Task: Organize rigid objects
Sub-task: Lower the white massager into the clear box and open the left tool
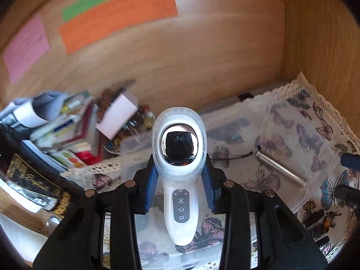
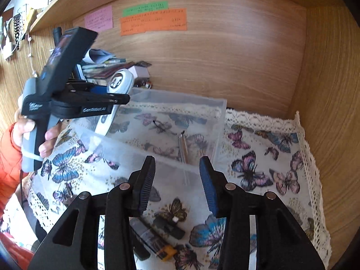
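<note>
White handheld device [image 1: 180,180] (gripper-clamped) above butterfly cloth [image 1: 315,135].

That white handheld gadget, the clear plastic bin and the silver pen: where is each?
white handheld gadget [image 1: 180,202]: left wrist view, on its button panel.
clear plastic bin [image 2: 221,114]: right wrist view, on its right wall.
silver pen [image 2: 183,146]: right wrist view, mid-barrel, inside the bin.

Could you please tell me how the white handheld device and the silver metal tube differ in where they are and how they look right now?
The white handheld device is clamped in the left gripper, held above the clear plastic bin; the silver metal tube lies loose on the bin's floor. The device is bulbous, white plastic, with buttons; the tube is slim, plain and metallic. Both are rigid.
</note>
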Motion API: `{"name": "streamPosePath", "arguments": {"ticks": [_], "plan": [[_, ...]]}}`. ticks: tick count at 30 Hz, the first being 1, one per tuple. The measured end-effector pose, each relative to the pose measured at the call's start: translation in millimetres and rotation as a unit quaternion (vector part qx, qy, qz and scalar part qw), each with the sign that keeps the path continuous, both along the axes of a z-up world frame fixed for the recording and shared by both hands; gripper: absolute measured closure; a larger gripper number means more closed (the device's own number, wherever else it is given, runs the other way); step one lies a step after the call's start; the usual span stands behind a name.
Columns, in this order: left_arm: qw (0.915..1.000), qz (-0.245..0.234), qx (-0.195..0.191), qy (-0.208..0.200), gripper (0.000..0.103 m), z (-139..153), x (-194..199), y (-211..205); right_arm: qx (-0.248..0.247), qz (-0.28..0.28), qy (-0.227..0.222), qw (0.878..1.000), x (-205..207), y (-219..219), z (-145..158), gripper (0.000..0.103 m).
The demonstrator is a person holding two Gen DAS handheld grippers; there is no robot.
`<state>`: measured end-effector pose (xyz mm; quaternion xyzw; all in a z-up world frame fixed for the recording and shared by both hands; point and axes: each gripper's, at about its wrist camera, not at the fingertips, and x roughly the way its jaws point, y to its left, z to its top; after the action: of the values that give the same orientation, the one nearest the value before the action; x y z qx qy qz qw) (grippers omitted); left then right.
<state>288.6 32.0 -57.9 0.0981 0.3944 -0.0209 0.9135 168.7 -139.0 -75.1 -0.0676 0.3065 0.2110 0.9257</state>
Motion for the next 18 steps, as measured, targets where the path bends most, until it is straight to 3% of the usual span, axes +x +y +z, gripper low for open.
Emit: {"name": "streamPosePath", "arguments": {"ticks": [6,12,15,18], "plan": [[0.9989,-0.009,-0.009,0.045,0.066,-23.4,9.6,-8.9,-0.007,0.006,0.033,0.999,-11.6,-0.9,-20.1,0.065],[0.9987,-0.006,-0.021,0.046,0.064,-17.7,-2.1,-5.9,-0.03,-0.001,0.054,0.998,-20.2,-3.6,-36.9,0.065],[0.999,-0.008,-0.03,0.031,0.055,-7.0,-19.4,-0.9,-0.038,-0.006,0.071,0.997,-17.5,-4.8,-44.7,0.065],[0.9994,-0.007,-0.032,0.004,0.043,4.7,-46.3,4.6,-0.053,-0.014,0.073,0.996,-17.5,-3.6,-50.3,0.049]]}}
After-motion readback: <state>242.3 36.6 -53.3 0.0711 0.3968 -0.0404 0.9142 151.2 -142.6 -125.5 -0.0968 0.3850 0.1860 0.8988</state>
